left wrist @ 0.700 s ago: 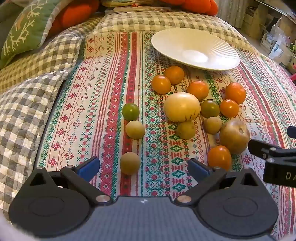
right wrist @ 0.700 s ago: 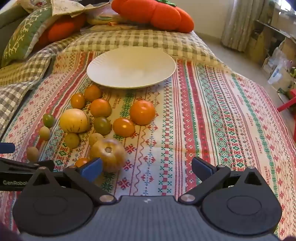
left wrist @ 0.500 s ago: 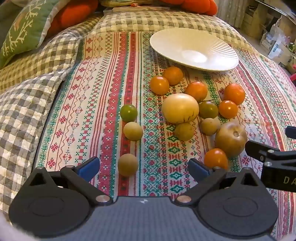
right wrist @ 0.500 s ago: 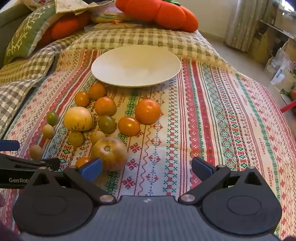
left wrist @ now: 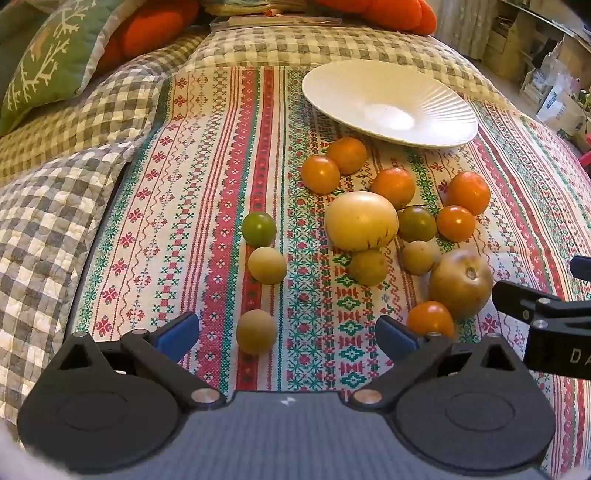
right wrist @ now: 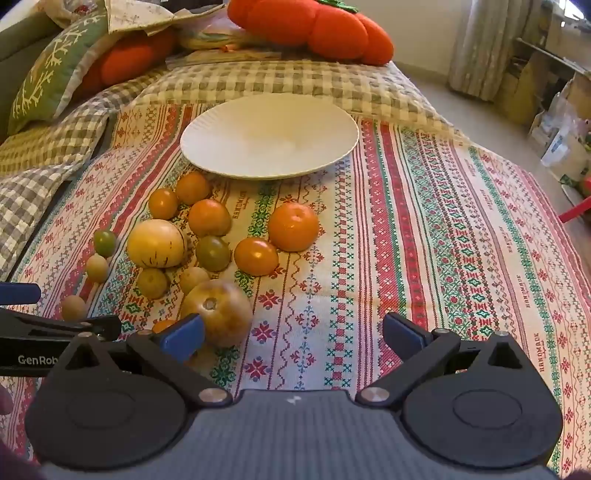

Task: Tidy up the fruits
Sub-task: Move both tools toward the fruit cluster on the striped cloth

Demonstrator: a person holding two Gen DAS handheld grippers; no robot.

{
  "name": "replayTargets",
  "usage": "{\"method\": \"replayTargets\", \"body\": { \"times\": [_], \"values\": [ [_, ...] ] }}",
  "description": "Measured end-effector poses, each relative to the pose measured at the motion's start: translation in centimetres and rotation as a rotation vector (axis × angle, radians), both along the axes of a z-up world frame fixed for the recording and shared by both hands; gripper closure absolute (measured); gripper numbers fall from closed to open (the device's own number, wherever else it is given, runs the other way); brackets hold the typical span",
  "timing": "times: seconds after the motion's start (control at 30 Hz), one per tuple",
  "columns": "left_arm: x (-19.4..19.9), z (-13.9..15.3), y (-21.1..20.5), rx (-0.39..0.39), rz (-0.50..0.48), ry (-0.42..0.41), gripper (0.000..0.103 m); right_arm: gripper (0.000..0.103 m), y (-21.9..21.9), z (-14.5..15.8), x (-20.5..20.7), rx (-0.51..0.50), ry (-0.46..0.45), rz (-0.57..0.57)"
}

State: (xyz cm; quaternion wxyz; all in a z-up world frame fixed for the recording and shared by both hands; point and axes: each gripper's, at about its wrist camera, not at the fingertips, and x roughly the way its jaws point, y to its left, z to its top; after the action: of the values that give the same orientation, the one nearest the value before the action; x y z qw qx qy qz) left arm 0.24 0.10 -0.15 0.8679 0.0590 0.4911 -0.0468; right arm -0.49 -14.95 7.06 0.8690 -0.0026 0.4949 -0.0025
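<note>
Several fruits lie loose on a striped cloth (left wrist: 229,155): orange ones (left wrist: 393,185), a large pale yellow one (left wrist: 361,220), a big brown one (left wrist: 461,282), a dark green one (left wrist: 259,229) and small olive ones (left wrist: 256,331). A white ribbed plate (left wrist: 436,110) sits empty behind them; it also shows in the right wrist view (right wrist: 332,122). My left gripper (left wrist: 286,334) is open and empty, with the nearest olive fruit between its fingers. My right gripper (right wrist: 293,332) is open and empty, its left finger beside the brown fruit (right wrist: 218,312).
Checked quilt (left wrist: 51,206) and green and orange cushions (right wrist: 310,26) lie at the left and back. The cloth right of the fruits (right wrist: 461,229) is bare. The floor and boxes (right wrist: 561,144) lie past the right edge.
Both grippers have drawn back and risen slightly; the fruits sit a little farther up in both views. Nothing has been picked up and both grippers stay open.
</note>
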Motion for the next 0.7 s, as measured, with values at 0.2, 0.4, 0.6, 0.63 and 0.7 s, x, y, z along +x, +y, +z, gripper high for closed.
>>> {"method": "replayTargets", "body": {
  "times": [0.2, 0.4, 0.6, 0.63, 0.7],
  "values": [
    [0.07, 0.12, -0.26, -0.002, 0.002, -0.002, 0.007, 0.000, 0.00, -0.09, -0.01, 0.000, 0.002, 0.008],
    [0.04, 0.24, -0.25, -0.008, 0.002, -0.004, 0.007, 0.000, 0.11, -0.21, 0.40, -0.002, 0.008, 0.013],
    [0.07, 0.35, -0.30, -0.013, 0.005, -0.004, 0.007, 0.000, -0.03, -0.21, 0.40, -0.001, 0.008, 0.010],
    [0.10, 0.35, -0.28, -0.013, 0.005, -0.003, 0.007, 0.000, -0.05, -0.24, 0.49, -0.001, 0.010, 0.010],
    [0.10, 0.36, -0.28, -0.013, 0.004, -0.003, 0.007, 0.000, -0.05, -0.27, 0.48, -0.001, 0.011, 0.009]
  ]
}}
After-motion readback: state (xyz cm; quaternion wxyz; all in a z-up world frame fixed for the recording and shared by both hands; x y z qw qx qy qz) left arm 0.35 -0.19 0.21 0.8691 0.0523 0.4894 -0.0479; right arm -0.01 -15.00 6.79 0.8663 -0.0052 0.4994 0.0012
